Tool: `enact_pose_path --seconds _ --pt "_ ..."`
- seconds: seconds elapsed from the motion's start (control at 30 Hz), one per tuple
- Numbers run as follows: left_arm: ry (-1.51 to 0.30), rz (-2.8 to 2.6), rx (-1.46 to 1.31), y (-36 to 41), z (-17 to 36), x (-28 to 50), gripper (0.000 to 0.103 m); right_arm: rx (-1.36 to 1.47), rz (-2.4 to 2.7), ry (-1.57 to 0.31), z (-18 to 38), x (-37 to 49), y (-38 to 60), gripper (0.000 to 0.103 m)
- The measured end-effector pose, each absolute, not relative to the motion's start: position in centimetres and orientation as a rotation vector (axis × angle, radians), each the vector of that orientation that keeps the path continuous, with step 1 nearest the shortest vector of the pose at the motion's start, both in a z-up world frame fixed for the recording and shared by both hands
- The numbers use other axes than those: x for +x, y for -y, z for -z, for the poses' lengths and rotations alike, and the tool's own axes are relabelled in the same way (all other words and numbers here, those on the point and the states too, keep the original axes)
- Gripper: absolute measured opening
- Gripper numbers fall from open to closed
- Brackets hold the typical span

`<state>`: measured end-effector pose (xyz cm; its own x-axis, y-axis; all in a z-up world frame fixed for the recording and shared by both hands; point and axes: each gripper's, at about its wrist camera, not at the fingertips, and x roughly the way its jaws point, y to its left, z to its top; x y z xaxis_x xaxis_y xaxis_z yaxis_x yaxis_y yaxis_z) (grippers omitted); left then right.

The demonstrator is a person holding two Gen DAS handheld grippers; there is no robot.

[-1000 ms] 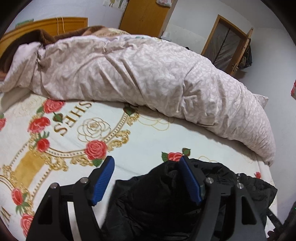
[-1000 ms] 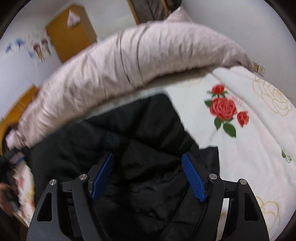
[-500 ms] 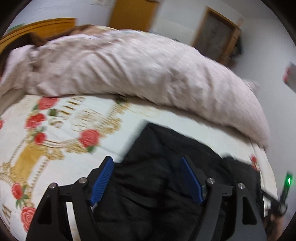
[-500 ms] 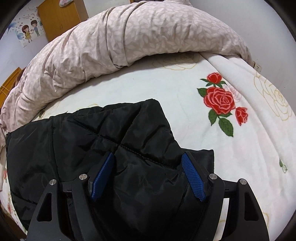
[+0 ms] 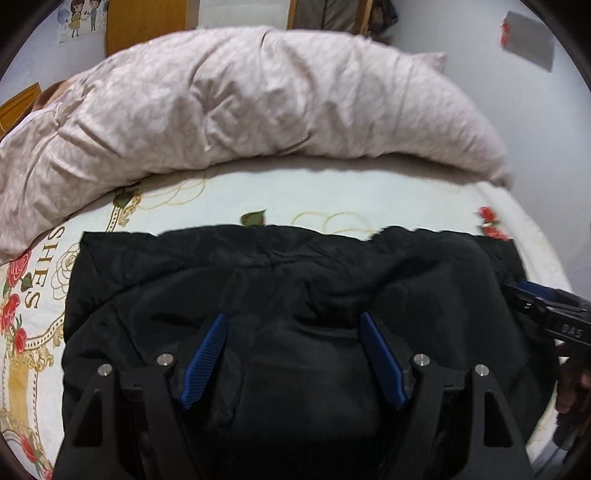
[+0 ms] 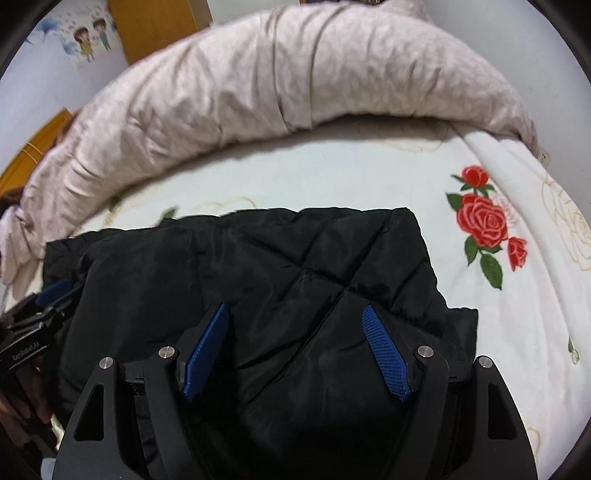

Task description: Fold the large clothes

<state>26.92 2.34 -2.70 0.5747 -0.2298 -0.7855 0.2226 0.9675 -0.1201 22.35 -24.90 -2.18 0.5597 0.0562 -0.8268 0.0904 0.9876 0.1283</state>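
**Two open grippers poised over a black padded jacket on a bed**

In the left wrist view, the left gripper [image 5: 293, 354] fills the bottom centre of the frame. Its two blue-padded fingers stand wide apart and hold nothing. Between and beyond them lies the black padded jacket [image 5: 288, 295], spread broad across the lower half of the frame. Its far edge runs nearly straight across the middle, which suggests it has been laid out flat for folding. At the right edge of this view the right gripper [image 5: 543, 310] reaches in beside the jacket's right side.

In the right wrist view, the right gripper [image 6: 295, 354] also sits bottom centre, fingers spread and empty, over the quilted jacket [image 6: 258, 280]. Whether the fingertips touch the fabric cannot be told. The left gripper [image 6: 40, 314] shows at the left edge. One gripper near each side of the garment looks like a stance for taking both sides together.

The jacket rests on a white bedsheet [image 5: 332, 192] printed with red roses [image 6: 482, 221] and gold scrollwork. Behind it, arching across the top of both frames, a bunched pale pink duvet [image 5: 258, 110] lies pushed back, probably to leave room. An orange wooden wardrobe [image 6: 159, 26] and cartoon wall stickers [image 6: 88, 38] appear at upper left.
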Motion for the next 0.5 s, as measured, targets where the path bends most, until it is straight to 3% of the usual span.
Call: enact_pose_path --seconds 0.3,0.5 --pt "-0.961 0.211 -0.025 -2.5 6.0 30.9 0.078 0.141 0.061 -1.067 5.8 26.2 26.5 0.075" --pt "-0.962 0.247 -0.005 -3.6 3.9 30.8 0.077 0.164 0.071 -1.044 4.4 25.6 27.4 0.072"
